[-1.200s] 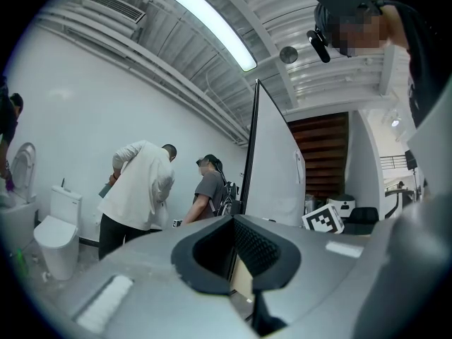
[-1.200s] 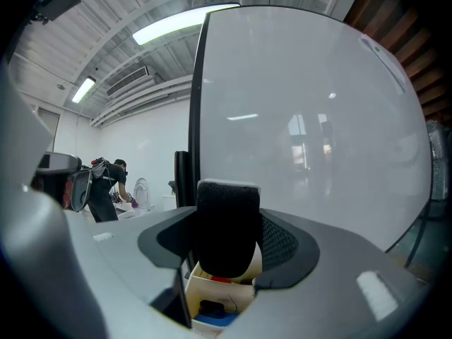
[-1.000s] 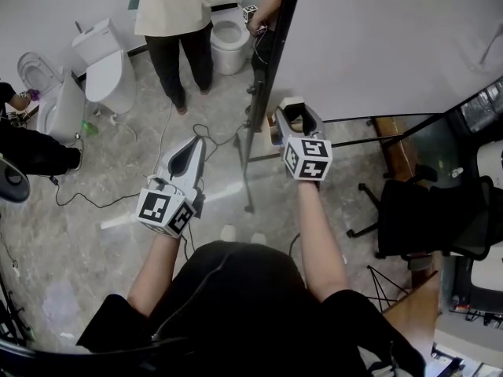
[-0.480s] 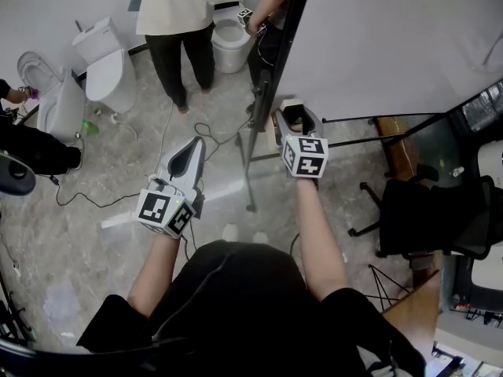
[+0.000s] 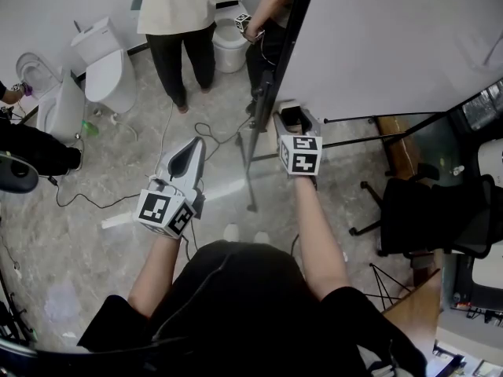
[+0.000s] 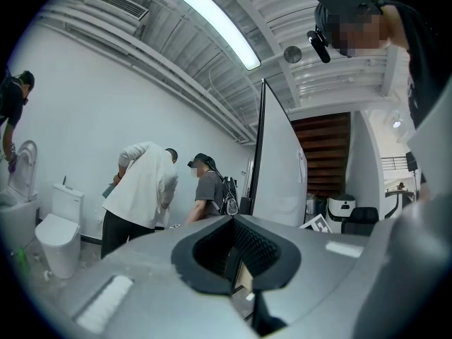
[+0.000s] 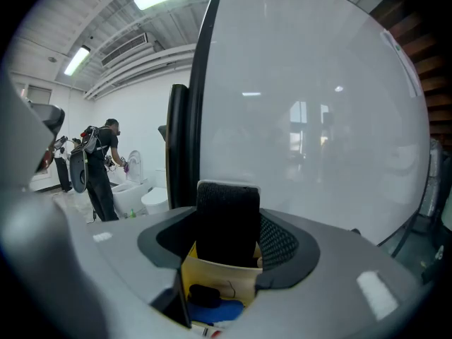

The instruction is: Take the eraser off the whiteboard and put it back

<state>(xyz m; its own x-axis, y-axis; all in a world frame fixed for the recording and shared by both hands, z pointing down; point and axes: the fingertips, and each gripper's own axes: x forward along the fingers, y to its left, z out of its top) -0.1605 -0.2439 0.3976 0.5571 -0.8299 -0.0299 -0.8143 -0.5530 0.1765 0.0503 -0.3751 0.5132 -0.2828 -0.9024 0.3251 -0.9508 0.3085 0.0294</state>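
Far left: two white toilets [image 5: 106,61] on the grey marble floor [image 5: 94,234], a black cable [image 5: 78,199] trailing across it. Behind them a person in a light top [image 5: 177,6] stands bent over a third toilet [image 5: 228,38]. Left tongs [image 5: 193,148] held out level over the floor, well clear of the board. The left gripper view has the jaws closed tip to tip with nothing between them, only a leaf-shaped gap behind the tips. Next over, the whiteboard's black frame post [image 5: 283,45] runs up the middle of the head view, with a second person's arm [image 5: 271,2] just behind it. Right tongs [image 5: 289,116] sit just right of that post, low on the board and pointing slightly down. They're clamped on the eraser [image 7: 227,217], jaws standing wide around it. The eraser stands upright between the pads, dark felt face toward the camera, thin white edge along its top. Directly below it in the right gripper view is a yellow box [image 7: 212,274] with a black item and a blue item inside. The eraser is close in front of the whiteboard [image 5: 393,38], near its lower left corner; can't tell whether it touches the surface. The board face is blank and reflects the ceiling lights. Far right, past the board's lower edge: a black office chair [image 5: 440,210].
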